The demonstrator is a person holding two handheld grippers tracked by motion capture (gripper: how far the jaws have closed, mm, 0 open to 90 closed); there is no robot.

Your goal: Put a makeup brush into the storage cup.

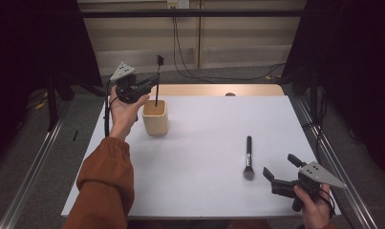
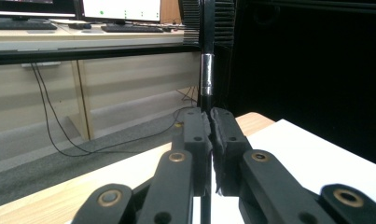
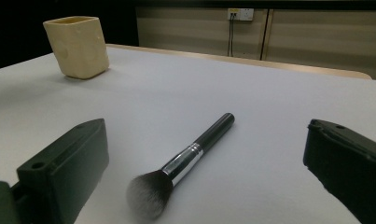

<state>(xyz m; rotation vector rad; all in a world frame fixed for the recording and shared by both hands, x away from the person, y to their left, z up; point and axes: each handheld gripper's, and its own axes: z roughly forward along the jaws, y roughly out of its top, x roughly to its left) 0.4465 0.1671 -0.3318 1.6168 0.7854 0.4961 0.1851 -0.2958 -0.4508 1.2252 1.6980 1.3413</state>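
Cream ceramic square holder [image 1: 155,117] sits under the left gripper [image 1: 154,85], jaws clamped on a slim black brush [image 1: 157,81] poised upright above it. Off-centre, its tip may clip the rim. Right gripper [image 1: 282,168] gapes empty beside the fluffy black powder brush [image 1: 248,158].

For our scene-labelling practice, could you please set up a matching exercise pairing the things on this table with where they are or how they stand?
Things:
1. thin black brush
2. powder brush
3. cream holder
4. right gripper

States:
A. open, near the table's near right corner
B. held upright by the left gripper, lower end in the holder
C. lying flat on the white table
D. standing upright near the table's far left

Pairs: 1-B, 2-C, 3-D, 4-A
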